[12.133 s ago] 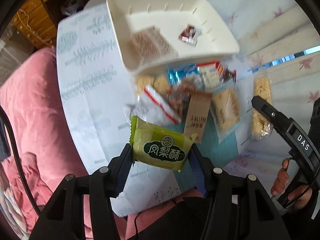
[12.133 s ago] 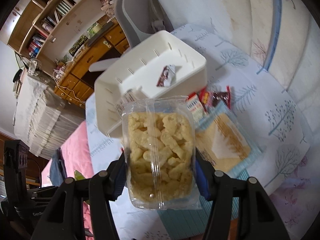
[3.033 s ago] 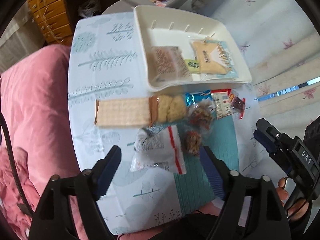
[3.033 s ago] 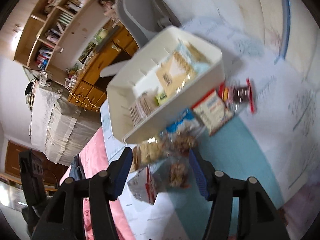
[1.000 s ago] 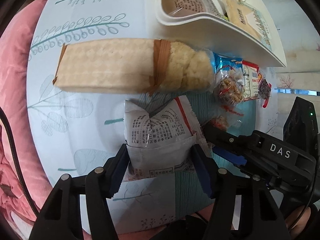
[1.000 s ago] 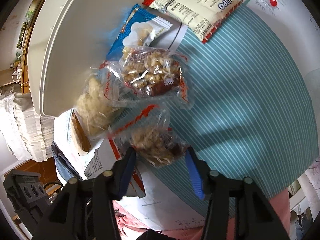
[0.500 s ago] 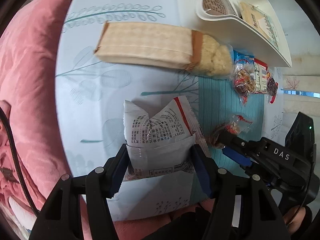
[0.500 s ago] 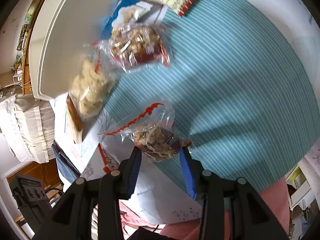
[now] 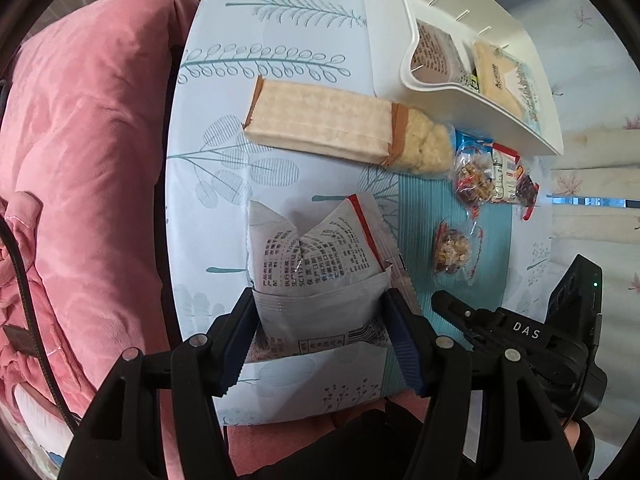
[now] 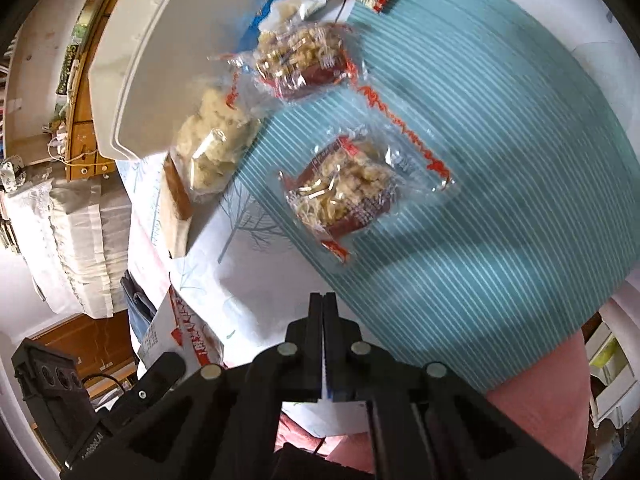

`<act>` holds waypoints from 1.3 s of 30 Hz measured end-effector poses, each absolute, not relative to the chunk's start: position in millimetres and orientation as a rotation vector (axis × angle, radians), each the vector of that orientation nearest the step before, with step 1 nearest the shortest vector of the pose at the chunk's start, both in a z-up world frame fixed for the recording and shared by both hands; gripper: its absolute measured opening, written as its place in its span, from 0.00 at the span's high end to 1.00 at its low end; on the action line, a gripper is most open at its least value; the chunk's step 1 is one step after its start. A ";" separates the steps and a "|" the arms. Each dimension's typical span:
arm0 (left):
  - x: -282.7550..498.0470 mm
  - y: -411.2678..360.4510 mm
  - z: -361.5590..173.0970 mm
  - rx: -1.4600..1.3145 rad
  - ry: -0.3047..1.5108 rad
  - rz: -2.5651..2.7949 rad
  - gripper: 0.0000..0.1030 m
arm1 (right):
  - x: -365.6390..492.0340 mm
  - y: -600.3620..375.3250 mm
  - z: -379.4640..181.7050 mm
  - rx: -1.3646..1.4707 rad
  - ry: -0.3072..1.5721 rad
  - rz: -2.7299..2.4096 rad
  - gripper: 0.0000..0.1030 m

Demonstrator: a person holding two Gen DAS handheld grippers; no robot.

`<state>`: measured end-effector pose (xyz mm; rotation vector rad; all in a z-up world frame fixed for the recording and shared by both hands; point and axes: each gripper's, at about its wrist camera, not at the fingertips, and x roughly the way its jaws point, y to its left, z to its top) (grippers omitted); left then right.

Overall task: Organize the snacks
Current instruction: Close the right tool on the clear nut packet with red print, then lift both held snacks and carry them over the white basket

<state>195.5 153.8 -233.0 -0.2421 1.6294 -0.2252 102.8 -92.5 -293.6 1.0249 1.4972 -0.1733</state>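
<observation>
On the left wrist view, my left gripper (image 9: 322, 336) is clamped on the grey packet (image 9: 316, 268), pads pressing both its sides, the packet held above the tabletop (image 9: 280, 52). Ahead lies the long cracker pack (image 9: 320, 122), and past it the white bin (image 9: 480, 92) with a couple of snacks already inside; a cluster of small wrappers sits just beside its near wall. The right gripper (image 9: 452, 304) shows low on the right, close to a clear nut bag (image 9: 454, 250) on the teal mat (image 9: 416, 208). Over to the right wrist view: my right gripper (image 10: 323, 304) has its jaws pressed together with nothing between them, and the nut bag (image 10: 352, 192) lies free on the mat (image 10: 500, 160) ahead of the tips, apart from them. I'd judge I'm mid-carry with the grey packet, so next I need to swing left toward the bin and let go over a bare patch; the right needs to spread its jaws before it can take the nut bag.
</observation>
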 end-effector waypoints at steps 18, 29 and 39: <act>193.8 143.4 -224.6 -0.210 1.623 -0.271 0.40 | 98.4 -155.8 -296.2 1.190 1.361 -0.331 0.65; 197.9 142.6 -221.7 -0.211 1.627 -0.267 0.40 | 122.3 -158.2 -303.6 1.129 1.417 -0.401 0.56; 199.9 144.1 -215.2 -0.223 1.616 -0.253 0.40 | 153.7 -139.5 -293.6 0.922 1.479 -0.387 0.58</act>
